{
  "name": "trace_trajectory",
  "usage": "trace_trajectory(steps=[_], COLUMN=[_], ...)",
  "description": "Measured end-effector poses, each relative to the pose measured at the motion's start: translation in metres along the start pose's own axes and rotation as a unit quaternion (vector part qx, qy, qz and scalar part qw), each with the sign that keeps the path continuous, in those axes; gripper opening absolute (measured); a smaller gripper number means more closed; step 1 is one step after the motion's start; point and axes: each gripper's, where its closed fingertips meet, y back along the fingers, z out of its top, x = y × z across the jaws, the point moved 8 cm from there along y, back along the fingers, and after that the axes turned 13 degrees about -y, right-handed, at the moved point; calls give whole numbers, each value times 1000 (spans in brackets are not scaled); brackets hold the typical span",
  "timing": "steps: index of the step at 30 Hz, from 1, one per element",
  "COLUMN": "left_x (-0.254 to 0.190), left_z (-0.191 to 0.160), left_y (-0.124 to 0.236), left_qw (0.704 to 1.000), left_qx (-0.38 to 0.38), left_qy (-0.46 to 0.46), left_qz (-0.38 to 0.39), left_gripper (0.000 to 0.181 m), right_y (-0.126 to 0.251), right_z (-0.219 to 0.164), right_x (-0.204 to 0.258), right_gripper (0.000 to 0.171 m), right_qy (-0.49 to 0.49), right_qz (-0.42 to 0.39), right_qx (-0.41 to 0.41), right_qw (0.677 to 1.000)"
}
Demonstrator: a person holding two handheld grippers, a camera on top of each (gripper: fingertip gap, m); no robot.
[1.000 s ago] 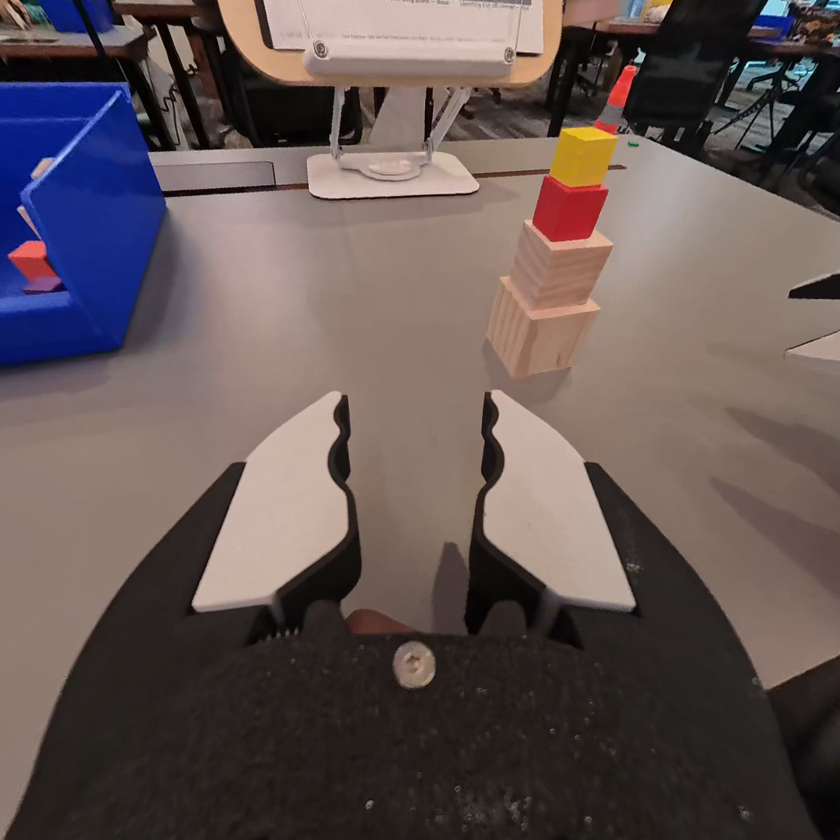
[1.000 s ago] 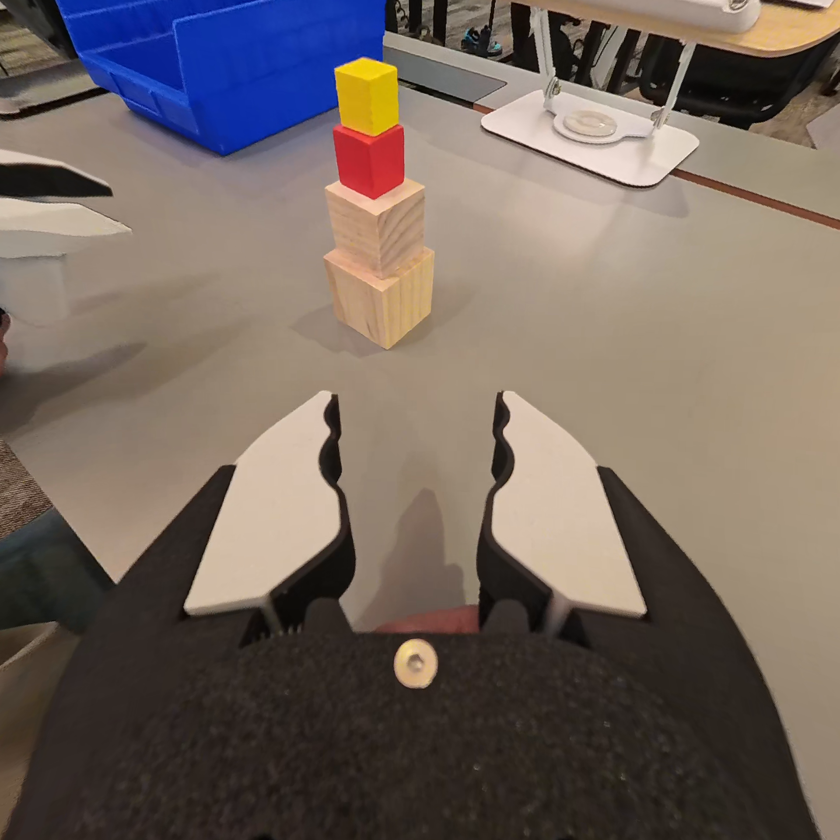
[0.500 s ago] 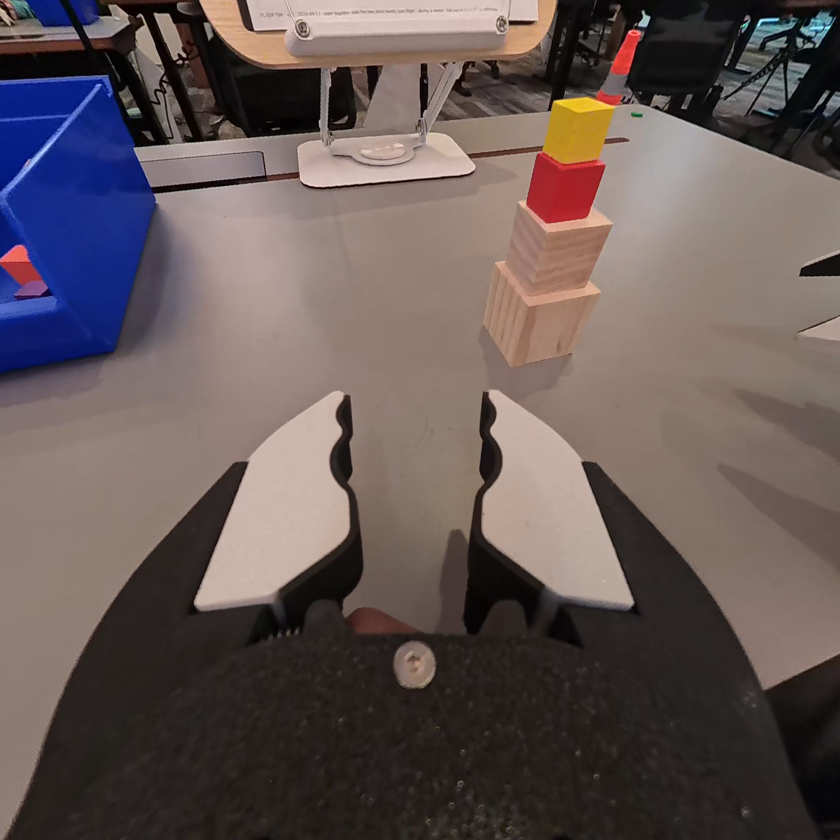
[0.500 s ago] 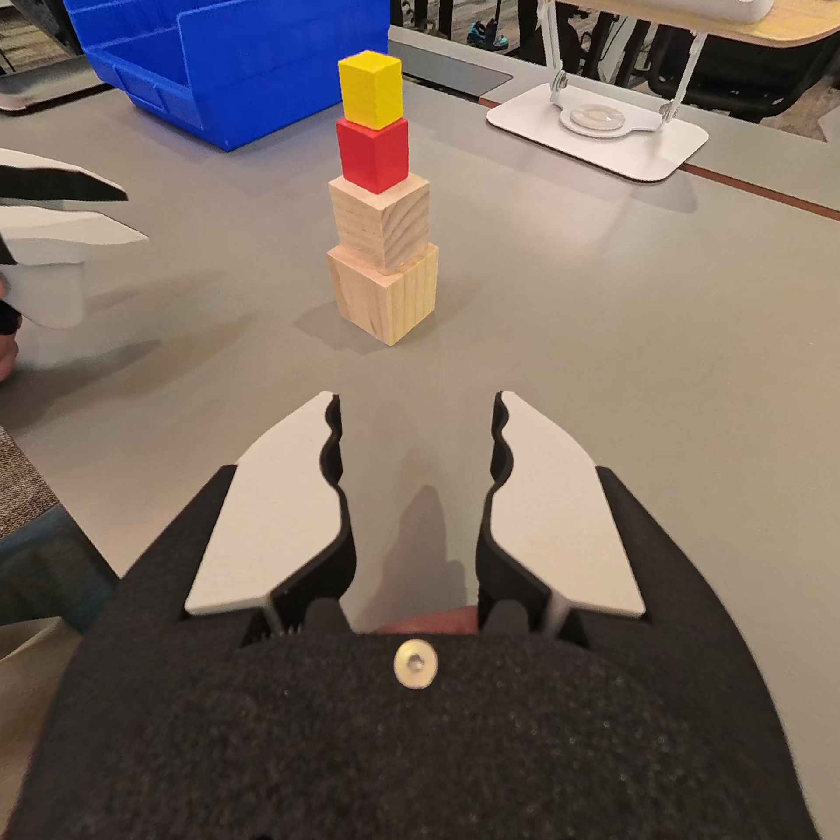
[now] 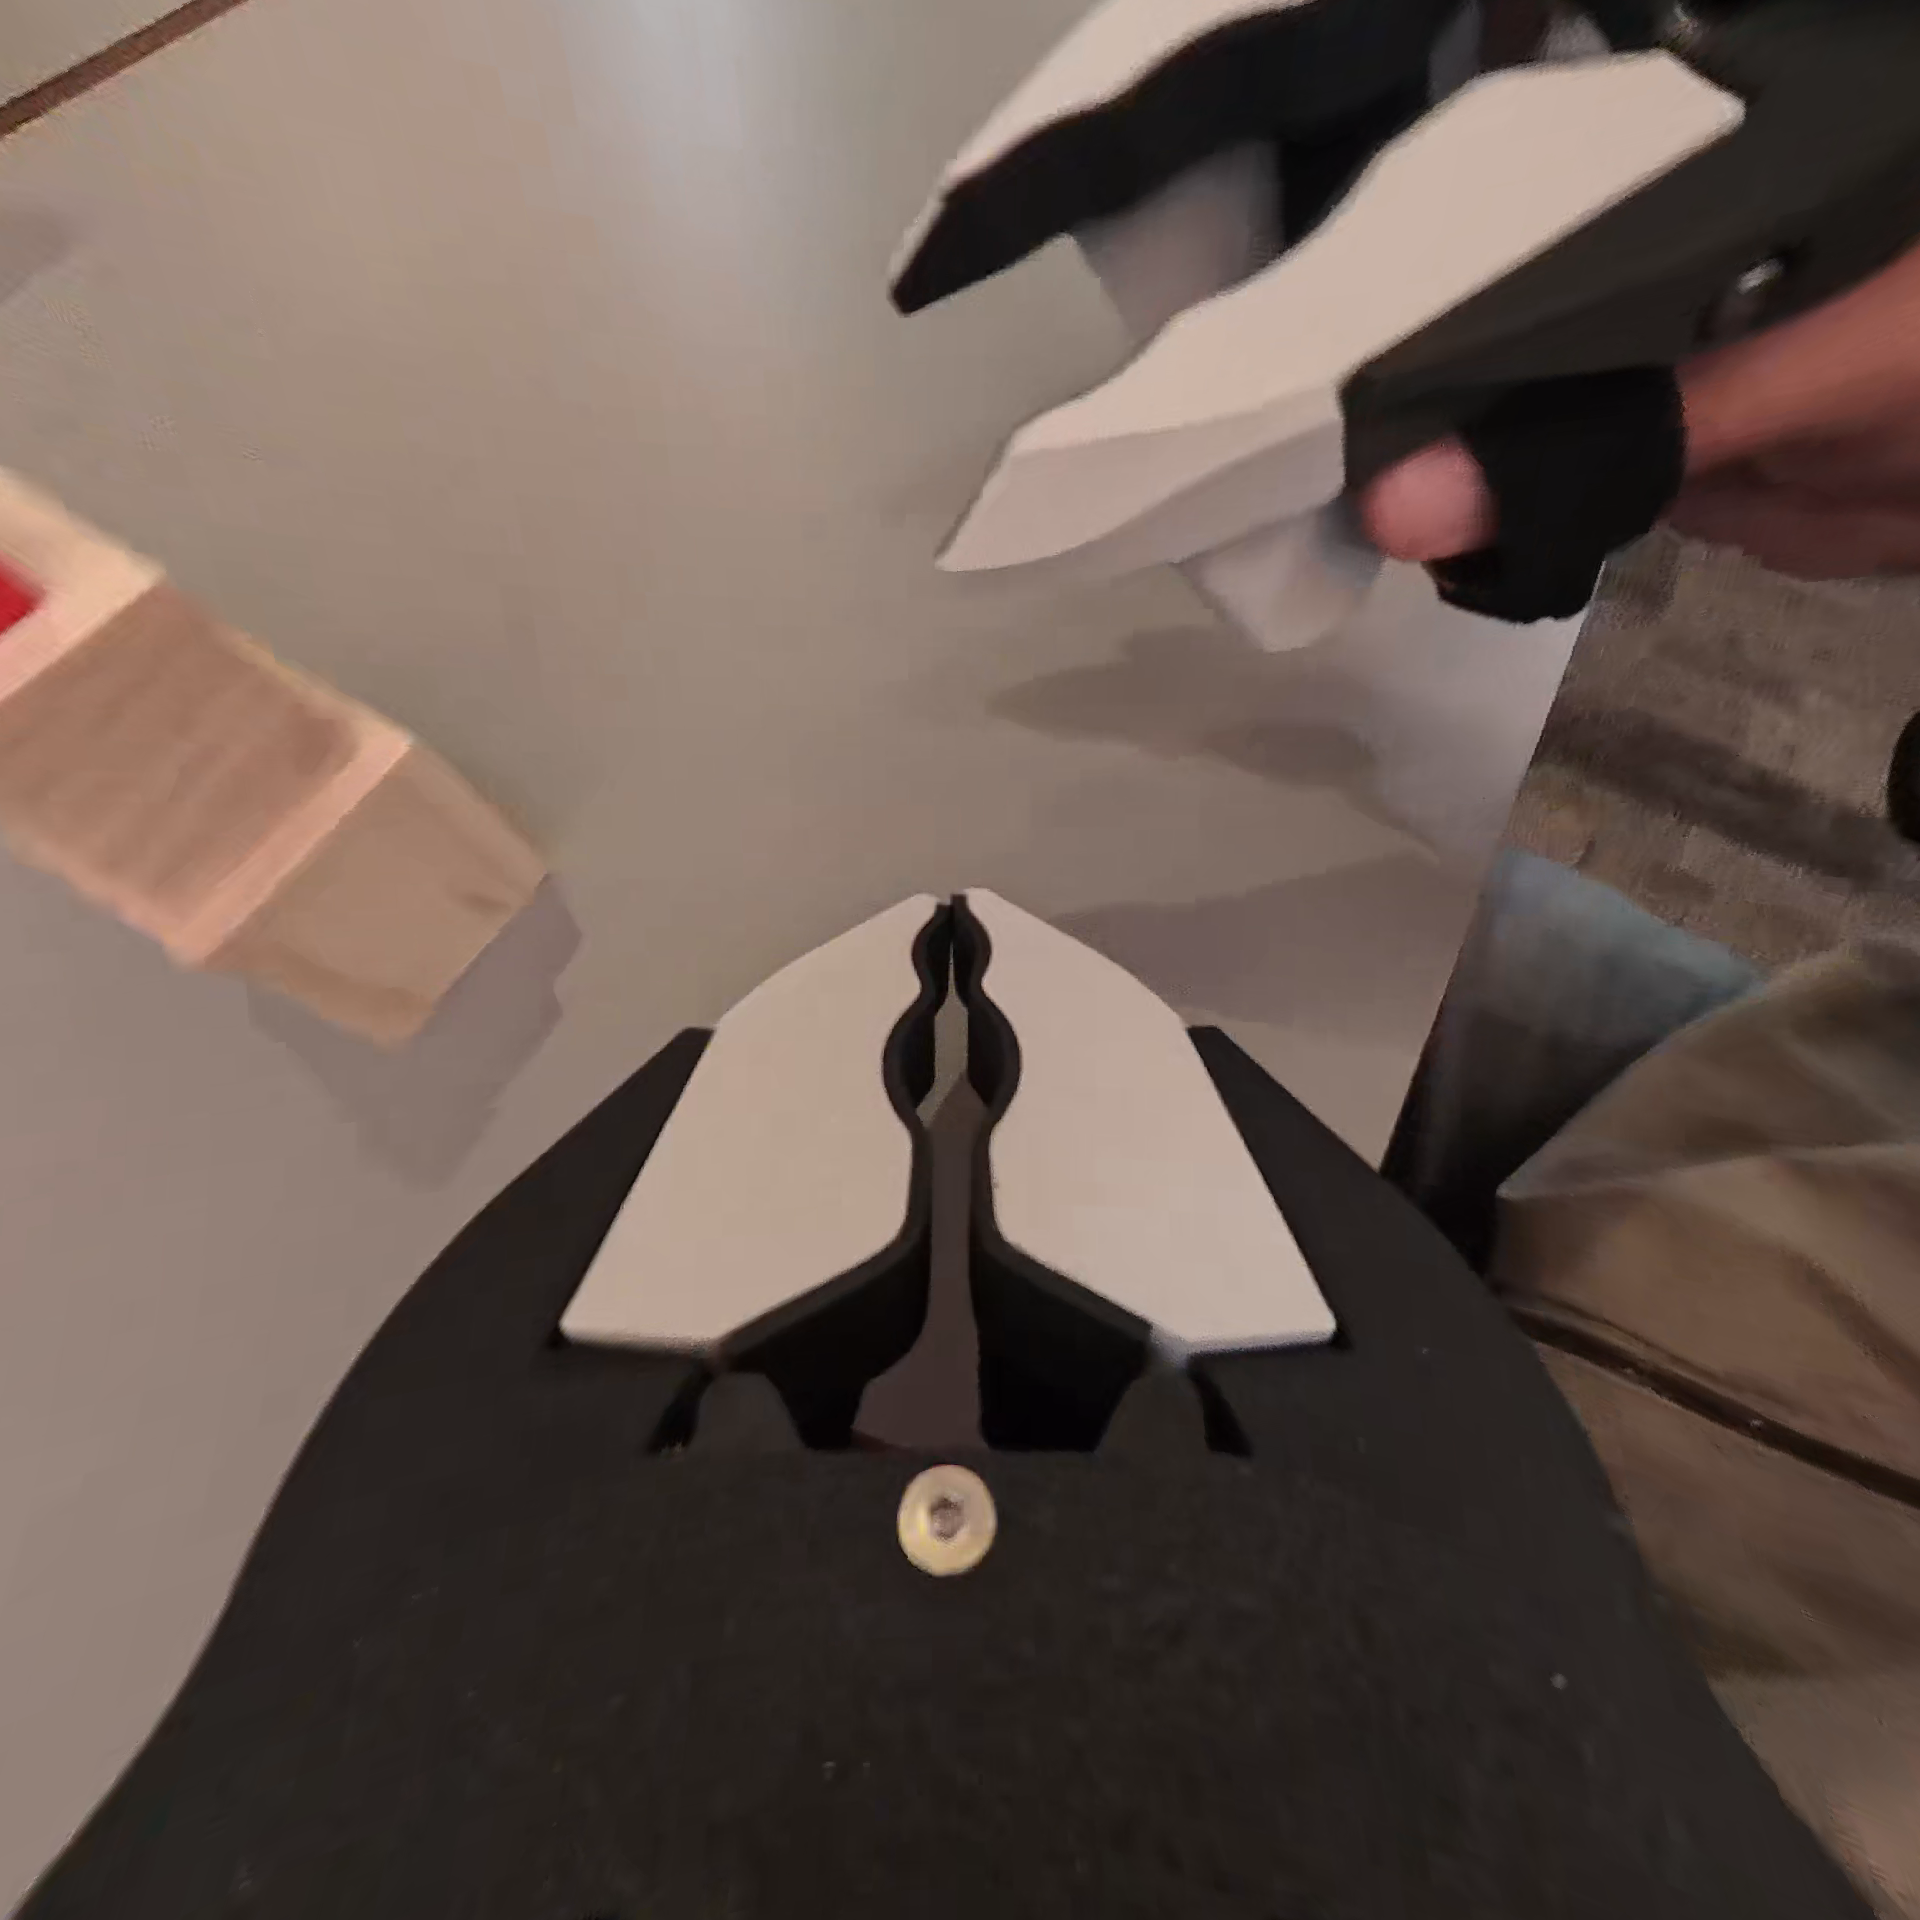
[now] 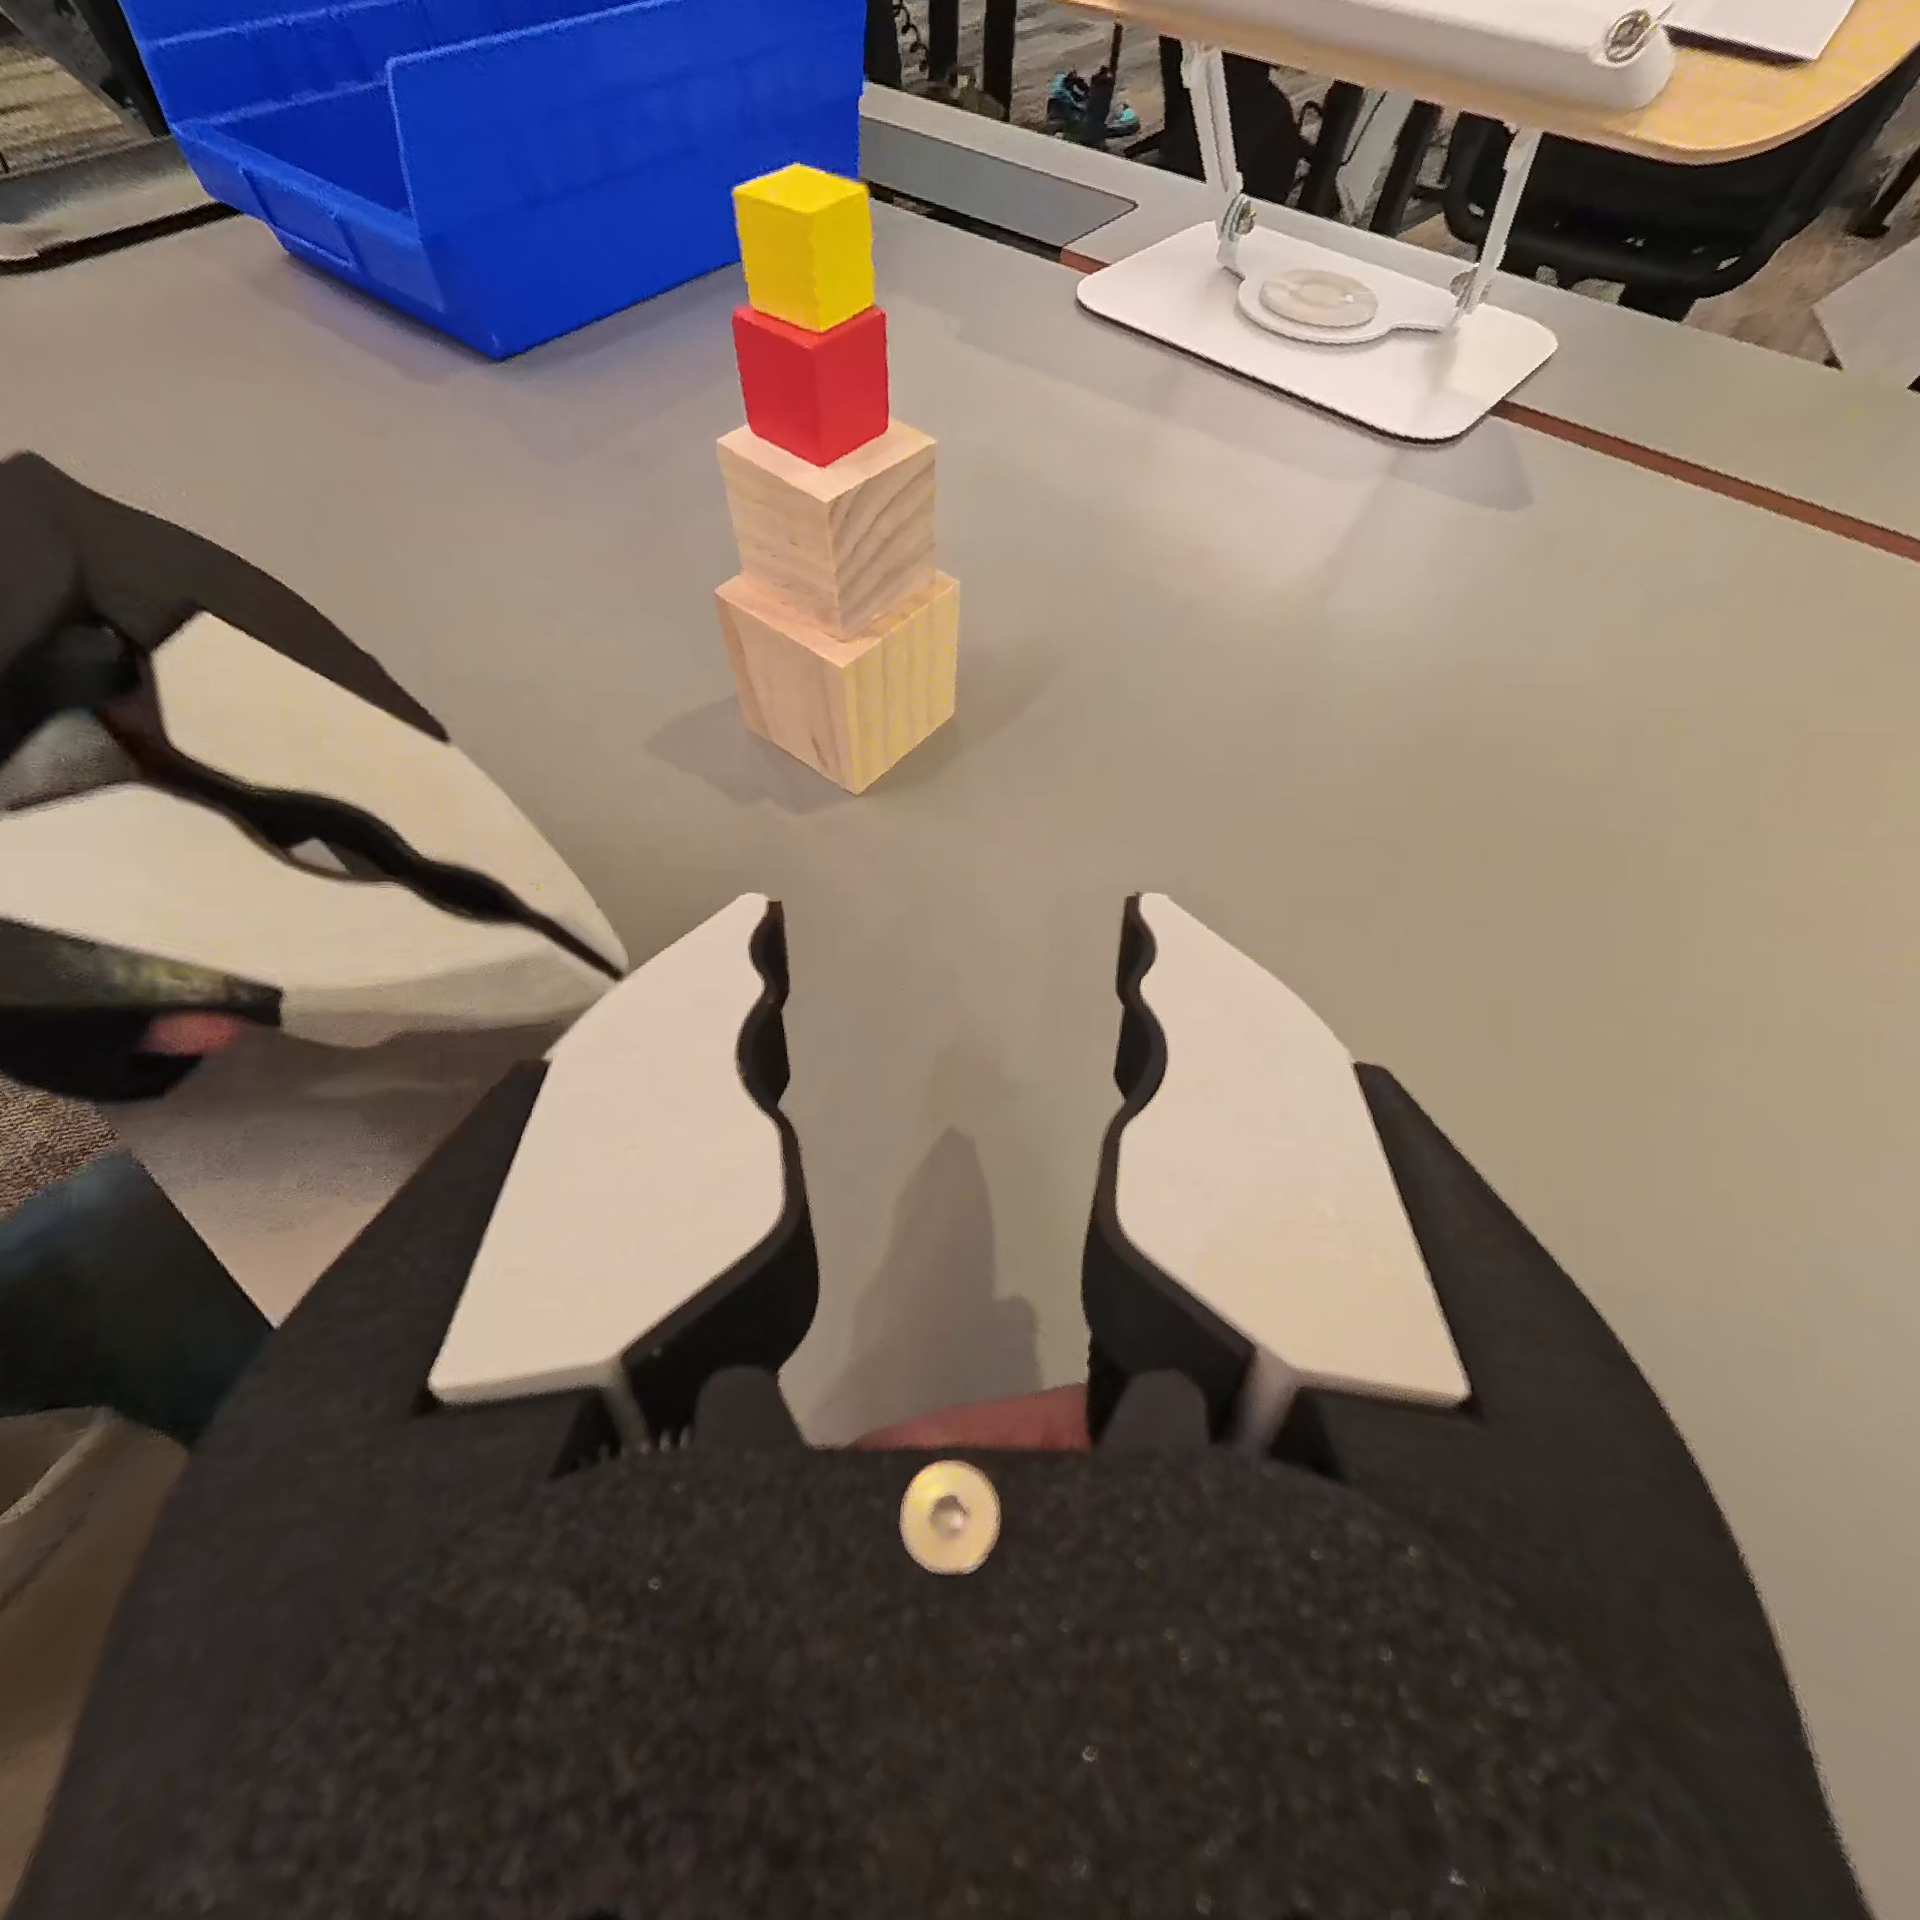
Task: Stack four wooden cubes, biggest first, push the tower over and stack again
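The four-cube tower (image 6: 836,478) stands upright mid-table (image 6: 1351,790). Left hand-held gripper (image 5: 954,914), fingers together, sits near its base; right hand-held gripper (image 6: 951,914) waits apart. A hard sideways shove could scatter cubes off the table.

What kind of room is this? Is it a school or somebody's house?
Probably a workshop or lab, not a house. There's a big grey table, a blue storage bin, more desks and chairs behind, and a white stand holding up a board.
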Motion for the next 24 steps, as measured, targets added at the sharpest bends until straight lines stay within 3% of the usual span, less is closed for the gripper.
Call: trace_trajectory(steps=[4, 6, 8, 10, 13, 17, 19, 24], left_x=[31, 91, 134, 128, 102, 92, 88, 67], left_z=[9, -3, -12, -9, -12, -29, -39, -55], left_y=[-20, -24, -14, 9, 38, 82, 96, 112], left_qw=[997, 987, 986, 990, 992, 972, 962, 949], left_qx=[36, 90, 50, -10, 2, 3, 9, -64], left_qy=[-51, 15, 114, 101, 59, 63, 85, 135], left_qz=[53, 133, 114, 100, 108, 227, 261, 278], left_gripper=[0, 0, 0, 0, 0, 2, 23, 42], right_y=[1, 1, 0, 0, -2, -5, -5, -3], right_z=[1, 2, 1, 0, -2, -5, -4, -2], right_x=[-6, -8, -8, -6, -7, -6, -3, 1], right_gripper=[61, 60, 60, 60, 60, 60, 60, 61], right_qy=[-8, -12, -16, -12, -10, -17, -12, -8], right_qz=[0, 1, 4, 7, 7, 10, 9, 1], right_qx=[-4, -4, -2, 2, 4, 11, 11, 3], right_qw=[1000, 1000, 1000, 1000, 1000, 1000, 1000, 1000])
